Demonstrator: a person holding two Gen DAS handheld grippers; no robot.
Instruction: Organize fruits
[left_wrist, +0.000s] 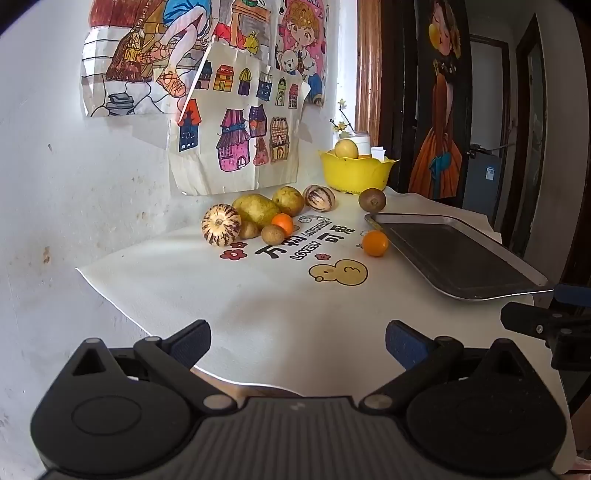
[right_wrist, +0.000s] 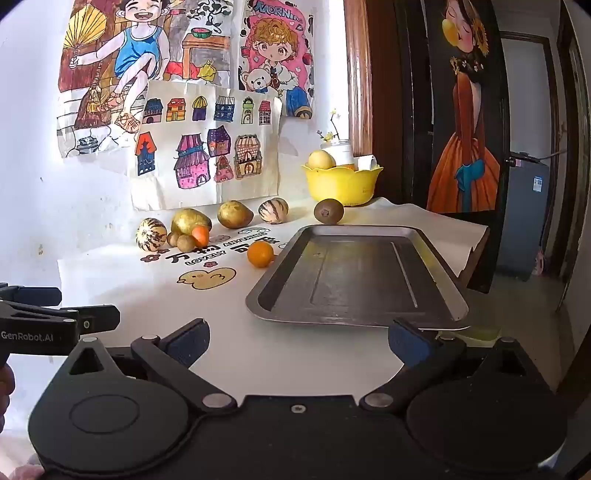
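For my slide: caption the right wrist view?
Open right gripper faces an empty grey metal tray, loose fruit beyond.

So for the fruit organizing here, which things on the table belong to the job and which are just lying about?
Belongs to the job:
- striped melons
- yellow-green mangoes
- oranges
- kiwis
- metal tray, nothing in it
- yellow bowl, one fruit inside

Just lying about:
- wall drawings
- white jar with flowers
- printed tablecloth

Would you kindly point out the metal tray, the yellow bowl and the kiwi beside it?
metal tray (right_wrist: 354, 275): right wrist view, bare floor of the tray.
yellow bowl (right_wrist: 341, 184): right wrist view, front outer wall.
kiwi (right_wrist: 328, 211): right wrist view, middle of its brown skin.
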